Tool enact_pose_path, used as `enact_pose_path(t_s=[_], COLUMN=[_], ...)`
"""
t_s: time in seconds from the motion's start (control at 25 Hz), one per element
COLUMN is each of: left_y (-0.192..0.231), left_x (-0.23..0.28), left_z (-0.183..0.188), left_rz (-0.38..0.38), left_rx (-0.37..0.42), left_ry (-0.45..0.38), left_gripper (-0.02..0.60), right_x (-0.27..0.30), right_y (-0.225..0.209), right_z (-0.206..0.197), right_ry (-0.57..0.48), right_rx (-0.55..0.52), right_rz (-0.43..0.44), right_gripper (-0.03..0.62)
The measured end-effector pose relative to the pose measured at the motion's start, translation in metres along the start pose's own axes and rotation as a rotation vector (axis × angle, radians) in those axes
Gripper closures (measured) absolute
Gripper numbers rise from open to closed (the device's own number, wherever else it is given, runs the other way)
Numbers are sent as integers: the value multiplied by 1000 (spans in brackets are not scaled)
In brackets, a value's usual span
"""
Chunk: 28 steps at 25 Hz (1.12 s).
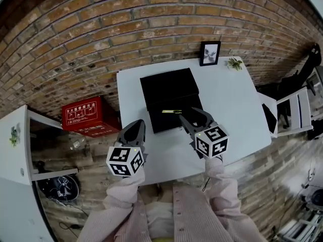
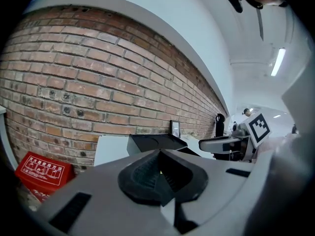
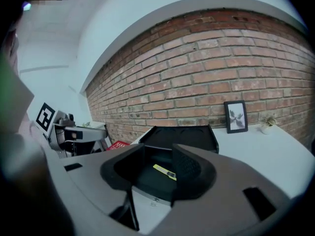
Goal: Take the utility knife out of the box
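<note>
Currently knife (image 3: pixel 164 171) lies in open box (image 1: pixel 166 84), at 12 o'clock from right gripper (image 1: pixel 194 118), framed between its wide-open empty jaws; left gripper (image 1: pixel 134 131) jaws closed, empty.

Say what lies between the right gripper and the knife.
Only the box's near rim and bare black floor, short of the knife; the right gripper view shows this.

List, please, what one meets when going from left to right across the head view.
red box → left gripper → utility knife → right gripper → small plant → white chair
</note>
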<state>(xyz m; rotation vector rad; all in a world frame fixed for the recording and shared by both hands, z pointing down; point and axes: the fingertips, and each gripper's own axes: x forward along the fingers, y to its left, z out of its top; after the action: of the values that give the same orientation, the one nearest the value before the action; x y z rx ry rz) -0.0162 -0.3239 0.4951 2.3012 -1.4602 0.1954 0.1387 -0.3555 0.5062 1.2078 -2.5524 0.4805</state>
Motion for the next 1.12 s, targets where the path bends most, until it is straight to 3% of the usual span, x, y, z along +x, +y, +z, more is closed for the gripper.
enact_pose_path(t_s=[1.12], left_y=[15], left_x=[70], left_z=[-31], left_rz=[-63], left_rx=[-53], left_ry=[129], left_gripper=[589], right_x=[96], right_y=[-7], right_z=[-85], right_ry=[606], right_rx=[-440], right_rz=[342], right_gripper=[437])
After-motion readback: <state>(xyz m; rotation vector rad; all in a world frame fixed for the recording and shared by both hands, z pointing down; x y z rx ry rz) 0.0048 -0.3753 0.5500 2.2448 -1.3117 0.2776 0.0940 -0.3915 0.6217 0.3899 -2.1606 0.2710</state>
